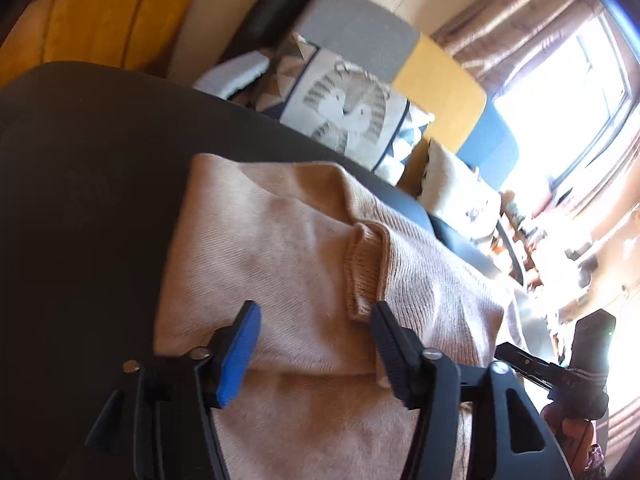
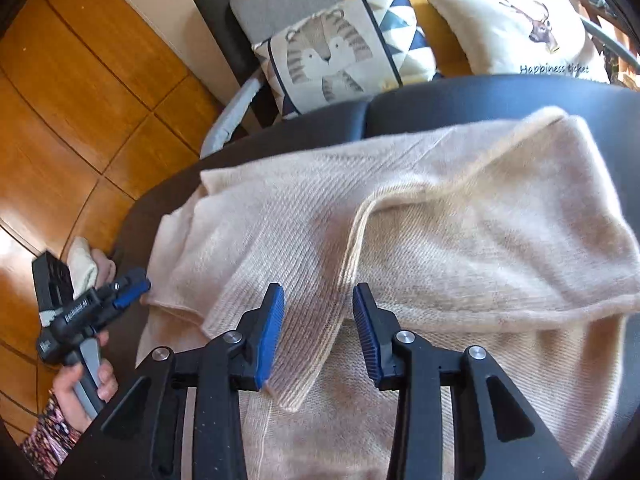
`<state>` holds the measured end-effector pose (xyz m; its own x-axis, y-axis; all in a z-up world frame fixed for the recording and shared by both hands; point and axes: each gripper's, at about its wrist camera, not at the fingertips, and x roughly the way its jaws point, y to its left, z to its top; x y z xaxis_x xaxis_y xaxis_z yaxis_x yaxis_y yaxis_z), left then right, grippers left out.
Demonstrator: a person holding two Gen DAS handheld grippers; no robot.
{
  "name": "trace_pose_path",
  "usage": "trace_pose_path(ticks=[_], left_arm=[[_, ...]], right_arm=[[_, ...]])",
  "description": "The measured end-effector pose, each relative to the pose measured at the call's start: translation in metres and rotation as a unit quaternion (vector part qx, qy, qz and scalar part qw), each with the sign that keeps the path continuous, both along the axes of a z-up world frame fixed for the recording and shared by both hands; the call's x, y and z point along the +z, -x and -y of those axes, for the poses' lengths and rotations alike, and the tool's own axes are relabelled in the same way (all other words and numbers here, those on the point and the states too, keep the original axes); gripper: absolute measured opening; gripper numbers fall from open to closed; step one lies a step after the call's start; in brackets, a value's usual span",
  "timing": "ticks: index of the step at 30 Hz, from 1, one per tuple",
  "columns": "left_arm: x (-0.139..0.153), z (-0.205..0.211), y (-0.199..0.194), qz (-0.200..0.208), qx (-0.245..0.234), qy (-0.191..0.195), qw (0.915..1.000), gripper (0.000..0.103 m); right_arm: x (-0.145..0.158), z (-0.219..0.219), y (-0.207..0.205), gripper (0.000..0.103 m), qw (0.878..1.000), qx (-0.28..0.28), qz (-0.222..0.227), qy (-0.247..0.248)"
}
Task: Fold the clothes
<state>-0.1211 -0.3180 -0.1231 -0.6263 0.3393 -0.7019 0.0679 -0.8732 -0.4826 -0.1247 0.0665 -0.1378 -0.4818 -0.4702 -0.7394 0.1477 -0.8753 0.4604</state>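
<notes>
Right gripper (image 2: pixel 318 332): jaws parted, nothing held, poised over a ribbed sleeve cuff. Left gripper (image 1: pixel 316 344): jaws wide apart, empty, above the same garment. The beige knit sweater (image 2: pixel 440 216) lies partly folded on a dark seat cushion (image 2: pixel 480 96), long axis running left to right, one sleeve (image 2: pixel 304 320) angled toward the right gripper. Printed pillows (image 2: pixel 340 52) stand behind it.

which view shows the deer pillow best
The right wrist view: the deer pillow faces the camera, antlered head and lettering readable. The left wrist view shows it only as a small, glare-washed cushion, print barely visible.
</notes>
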Motion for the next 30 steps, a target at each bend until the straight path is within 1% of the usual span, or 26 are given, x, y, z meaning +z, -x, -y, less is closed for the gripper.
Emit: trace_pose_path(ticks=[3,5,7,8,9,10,11,12,13,14,15,18,21,24,26,29,30], left_arm=[[-0.005,-0.017,0.014,0.019,-0.037,-0.001,0.9991,0.064],[-0.009,-0.029,0.02,0.035,-0.054,0.007,0.9979,0.064],[-0.009,-0.042,0.022,0.031,-0.061,0.04,0.9969,0.067],[-0.009,-0.048,0.022,0.03,-0.063,0.056,0.996,0.068],[-0.008,-0.055,0.022,0.03,-0.064,0.072,0.9949,0.069],[-0.008,-0.061,0.022,0.031,-0.066,0.091,0.9932,0.07],[-0.008,-0.068,0.02,0.033,-0.068,0.111,0.9909,0.07],[-0.007,-0.076,0.02,0.035,-0.073,0.137,0.9873,0.069],[-0.006,-0.083,0.019,0.034,-0.081,0.151,0.9846,0.069],[-0.004,-0.088,0.018,0.032,-0.089,0.162,0.9822,0.055],[-0.001,-0.095,0.016,0.03,-0.103,0.164,0.9807,0.033],[0.007,-0.106,0.011,0.038,-0.127,0.165,0.9773,0.011],[0.011,-0.118,0.003,0.039,-0.143,0.16,0.9759,0.007],[0.01,-0.121,-0.007,0.045,-0.15,0.158,0.975,0.007],[0.004,-0.123,-0.014,0.047,-0.151,0.178,0.9713,0.007],[0.004,-0.121,-0.024,0.038,-0.151,0.188,0.9698,0.008],[0.006,-0.119,-0.026,0.037,-0.152,0.186,0.97,0.009]], right_arm=[[-0.012,0.0,0.001,0.039,1.0,-0.005,0.004,0.023],[-0.016,0.003,0.001,0.039,0.999,0.0,0.001,0.032],[-0.016,0.008,0.0,0.039,0.999,0.017,-0.004,0.028],[-0.015,0.011,-0.001,0.036,1.0,0.025,-0.005,0.018],[-0.014,0.014,-0.002,0.027,0.999,0.033,-0.005,0.006],[-0.014,0.016,-0.002,0.022,0.999,0.04,-0.003,-0.002],[-0.014,0.017,-0.001,0.013,0.999,0.046,0.0,-0.006],[-0.013,0.017,-0.001,0.006,0.999,0.051,0.002,-0.01],[-0.011,0.016,0.0,0.006,0.998,0.054,0.0,-0.015],[-0.008,0.015,0.0,0.006,0.998,0.055,-0.003,-0.021],[-0.004,0.013,0.0,0.006,0.998,0.054,-0.006,-0.026],[0.011,0.0,0.002,0.006,0.999,0.042,-0.019,-0.023],[0.024,-0.016,0.002,0.006,0.999,0.031,-0.03,-0.011],[0.025,-0.027,0.0,0.006,0.999,0.025,-0.019,0.005],[0.017,-0.031,-0.002,0.006,1.0,0.024,0.002,0.011],[-0.01,-0.03,-0.004,0.008,0.998,0.019,0.048,-0.035],[-0.013,-0.032,-0.005,0.008,0.998,0.01,0.048,-0.035]])
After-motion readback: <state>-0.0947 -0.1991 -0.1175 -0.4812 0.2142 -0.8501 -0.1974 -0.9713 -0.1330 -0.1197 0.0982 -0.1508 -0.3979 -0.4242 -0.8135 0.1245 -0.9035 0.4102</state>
